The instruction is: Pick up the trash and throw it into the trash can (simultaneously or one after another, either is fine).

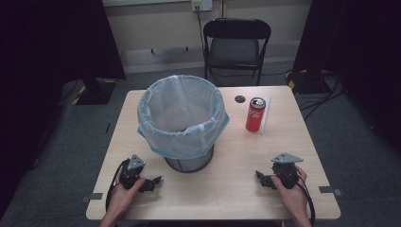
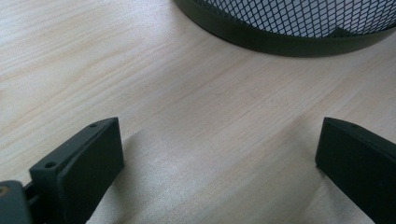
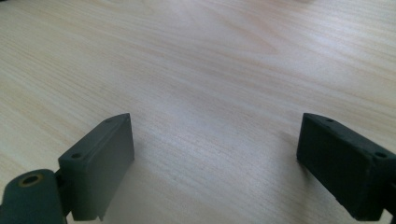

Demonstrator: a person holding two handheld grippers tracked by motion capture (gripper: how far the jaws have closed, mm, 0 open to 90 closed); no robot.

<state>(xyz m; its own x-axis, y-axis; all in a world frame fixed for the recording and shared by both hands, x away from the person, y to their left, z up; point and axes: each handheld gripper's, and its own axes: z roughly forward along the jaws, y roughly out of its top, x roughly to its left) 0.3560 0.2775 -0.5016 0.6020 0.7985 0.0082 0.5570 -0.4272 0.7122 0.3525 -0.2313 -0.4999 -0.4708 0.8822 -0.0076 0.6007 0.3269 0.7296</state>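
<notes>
The red can [image 1: 256, 114] stands upright at the far right of the table [image 1: 236, 179], a white straw-like stick [image 1: 265, 115] (I can't make out what it is) just beside it on the right and the lined mesh bin [image 1: 182, 120] to its left. Nearest it is the right gripper [image 1: 265, 179], which rests at the near right with jaws wide apart and empty, so it should come in level and close around the can's middle. The left gripper [image 1: 150, 184], also spread and empty, sits near the bin's base.
</notes>
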